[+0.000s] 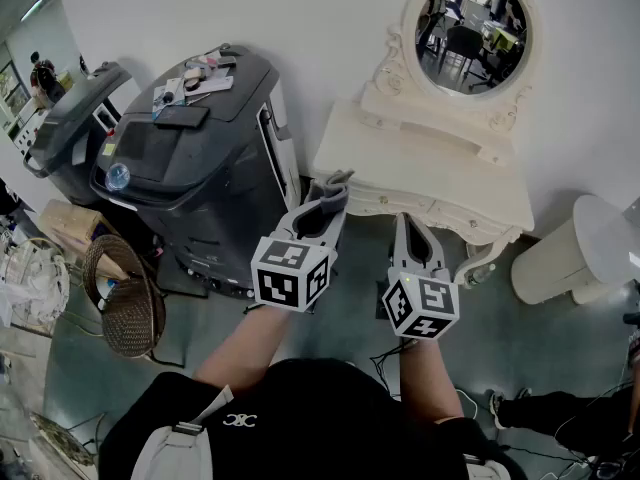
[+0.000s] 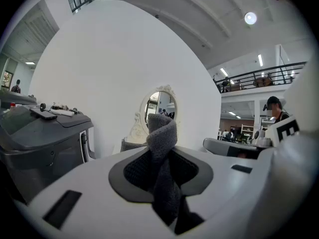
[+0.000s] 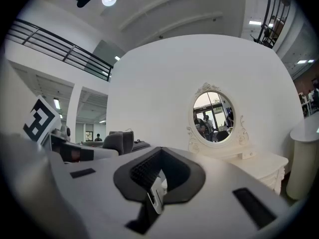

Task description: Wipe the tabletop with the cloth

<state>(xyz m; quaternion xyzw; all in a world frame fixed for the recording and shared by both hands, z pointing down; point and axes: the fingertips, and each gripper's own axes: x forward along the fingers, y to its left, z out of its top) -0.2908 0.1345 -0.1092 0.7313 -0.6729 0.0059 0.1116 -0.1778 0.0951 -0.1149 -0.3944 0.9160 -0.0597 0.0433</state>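
Head view high, steeply down, both gripper views low, facing the wall (image 1: 300, 28), all sharing the oval mirror (image 1: 470, 33)

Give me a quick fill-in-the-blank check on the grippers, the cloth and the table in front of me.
1. The grey knitted cloth is pinched between the jaws of the ____ gripper.
2. The right gripper has its jaws together and holds ____.
3. The white carved dressing table ahead carries an oval ____ at its back.
Missing words: left; nothing; mirror
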